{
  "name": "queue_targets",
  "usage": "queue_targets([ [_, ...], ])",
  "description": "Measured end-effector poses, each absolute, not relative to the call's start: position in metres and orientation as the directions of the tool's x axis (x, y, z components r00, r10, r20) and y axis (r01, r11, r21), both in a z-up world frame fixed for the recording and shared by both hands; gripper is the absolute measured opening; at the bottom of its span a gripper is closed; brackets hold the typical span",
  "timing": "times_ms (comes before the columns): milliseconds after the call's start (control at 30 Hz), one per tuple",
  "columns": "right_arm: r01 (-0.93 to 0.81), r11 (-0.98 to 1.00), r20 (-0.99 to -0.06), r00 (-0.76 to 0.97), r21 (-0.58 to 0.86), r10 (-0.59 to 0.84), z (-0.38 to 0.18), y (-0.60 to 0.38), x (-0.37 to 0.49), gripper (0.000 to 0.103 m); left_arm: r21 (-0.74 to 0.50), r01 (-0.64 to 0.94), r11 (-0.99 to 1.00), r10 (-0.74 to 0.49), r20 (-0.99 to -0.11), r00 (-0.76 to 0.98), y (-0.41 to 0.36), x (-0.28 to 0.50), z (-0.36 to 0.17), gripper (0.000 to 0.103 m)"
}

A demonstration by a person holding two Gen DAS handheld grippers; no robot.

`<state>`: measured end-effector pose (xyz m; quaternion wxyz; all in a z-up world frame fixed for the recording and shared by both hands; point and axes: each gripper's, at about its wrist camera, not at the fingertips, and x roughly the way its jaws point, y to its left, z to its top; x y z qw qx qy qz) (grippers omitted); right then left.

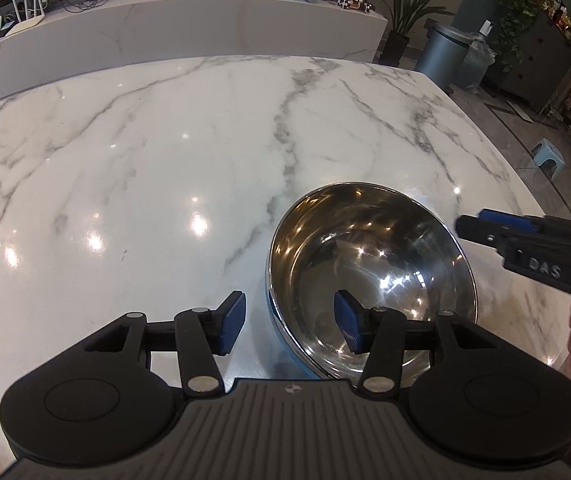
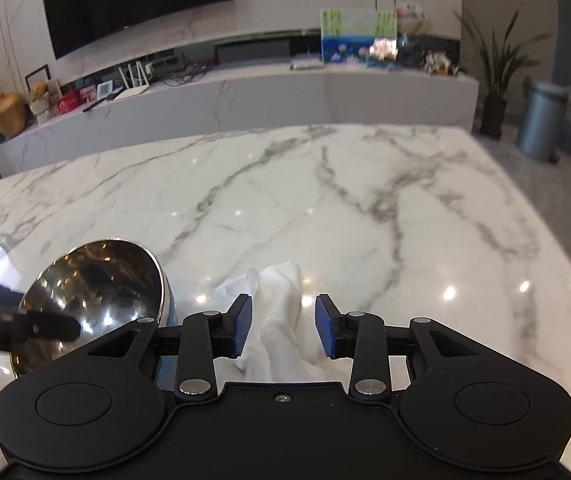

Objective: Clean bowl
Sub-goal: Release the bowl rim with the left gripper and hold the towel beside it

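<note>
Cloth (image 2: 277, 320) lies between open right gripper (image 2: 283, 330) pads; close fully. Left gripper (image 1: 289, 322), open, straddles steel bowl (image 1: 369, 276) rim.

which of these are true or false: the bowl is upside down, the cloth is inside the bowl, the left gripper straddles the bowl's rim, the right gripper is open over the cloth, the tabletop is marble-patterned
1. The bowl is upside down. False: it sits open side up, its shiny inside showing.
2. The cloth is inside the bowl. False: it lies on the table beside the bowl.
3. The left gripper straddles the bowl's rim. True: one finger is inside the bowl, the other outside, and the pads do not press on the rim.
4. The right gripper is open over the cloth. True: the white cloth shows between its fingers, not pinched.
5. The tabletop is marble-patterned. True: white with grey veins.
</note>
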<state>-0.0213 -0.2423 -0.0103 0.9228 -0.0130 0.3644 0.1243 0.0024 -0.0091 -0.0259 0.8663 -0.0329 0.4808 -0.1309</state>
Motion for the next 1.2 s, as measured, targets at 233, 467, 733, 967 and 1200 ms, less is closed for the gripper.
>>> queue_targets([
  [233,-0.332,0.941,-0.692,0.694,-0.060,0.200,-0.026,-0.221,-0.028,0.039,-0.171,0.199,0.965,-0.250,-0.826,0.505,-0.013,-0.002,-0.026,0.047],
  [467,-0.283,0.959,-0.715,0.665,0.026,0.216,-0.039,-0.237,-0.020,0.042,-0.161,0.197,0.967,-0.240,-0.833,0.499,-0.013,-0.002,-0.031,0.047],
  [733,-0.320,0.947,-0.719,0.665,-0.026,0.205,-0.051,-0.222,-0.023,0.040,-0.157,0.199,0.967,-0.237,-0.838,0.492,-0.014,-0.001,-0.033,0.047],
  [967,-0.293,0.955,-0.724,0.668,-0.041,0.174,-0.051,-0.220,-0.024,0.020,-0.148,0.194,0.970,-0.226,-0.846,0.484,-0.014,-0.001,-0.036,0.047],
  [1200,-0.288,0.956,-0.710,0.683,-0.051,0.168,-0.042,-0.216,-0.027,0.016,-0.137,0.188,0.973,-0.213,-0.848,0.484,-0.015,-0.001,-0.038,0.047],
])
